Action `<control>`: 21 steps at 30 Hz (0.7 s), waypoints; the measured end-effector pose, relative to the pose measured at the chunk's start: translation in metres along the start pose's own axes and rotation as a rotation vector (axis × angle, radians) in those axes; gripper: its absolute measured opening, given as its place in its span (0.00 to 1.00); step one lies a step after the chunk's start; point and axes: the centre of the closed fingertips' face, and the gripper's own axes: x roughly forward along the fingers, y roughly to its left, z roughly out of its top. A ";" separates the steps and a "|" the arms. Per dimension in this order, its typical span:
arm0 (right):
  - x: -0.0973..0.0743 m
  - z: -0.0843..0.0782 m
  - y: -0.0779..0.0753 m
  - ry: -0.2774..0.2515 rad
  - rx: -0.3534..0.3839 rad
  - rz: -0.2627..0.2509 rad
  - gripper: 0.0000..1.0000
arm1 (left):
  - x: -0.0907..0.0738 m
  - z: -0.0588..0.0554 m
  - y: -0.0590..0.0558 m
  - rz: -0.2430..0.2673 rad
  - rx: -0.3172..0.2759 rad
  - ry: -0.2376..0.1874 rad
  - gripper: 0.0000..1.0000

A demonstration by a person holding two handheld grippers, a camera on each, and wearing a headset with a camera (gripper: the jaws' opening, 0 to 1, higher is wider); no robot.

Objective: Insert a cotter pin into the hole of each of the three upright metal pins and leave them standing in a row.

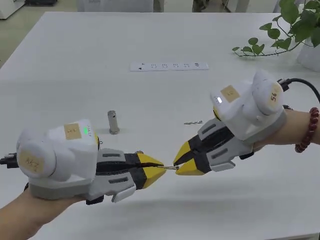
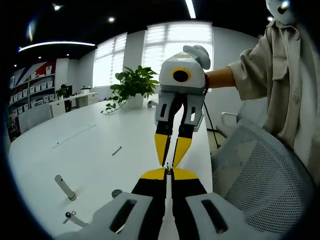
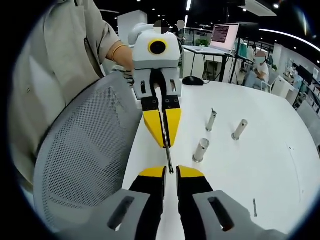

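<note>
**Left gripper** [image 2: 169,173]: the jaws are closed to a hairline, and a cotter pin [image 3: 165,140] is clamped between the yellow tips. The pin projects straight ahead of the tips, clear of the desk [image 1: 75,75].

**Right gripper** [image 3: 170,171]: it faces the left gripper tip to tip. The jaws stand a narrow gap apart, wider than the pin. The free end of the cotter pin lies in that gap, at the tips. No grip by this gripper is evident.

**Beside the right gripper:** in the right gripper view a mesh chair [image 3: 85,160] stands off the desk edge to the left of the jaws.

**Ahead of the right gripper, to the right of its jaws:**
- The nearest metal pin [image 3: 201,150] stands on the desk.
- A second metal pin [image 3: 239,129] stands beyond it and apart from it.
- A third metal pin [image 3: 212,120] stands farthest. A thin piece projects at its top, too small to identify.

**Beyond both grippers, head view:**
- A spare cotter pin [image 1: 193,122] lies flat on the desk.
- A power strip [image 1: 169,66] lies well past it.
- A plant [image 1: 292,25] stands at the far corner, beyond the right gripper.
</note>
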 end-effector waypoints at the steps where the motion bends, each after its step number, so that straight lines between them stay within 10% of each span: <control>1: 0.000 0.000 0.001 0.001 0.001 0.004 0.10 | 0.000 0.000 0.000 0.000 -0.001 -0.001 0.00; 21: 0.001 0.003 0.007 -0.002 -0.033 0.037 0.04 | -0.002 0.004 -0.006 -0.039 0.031 -0.044 0.00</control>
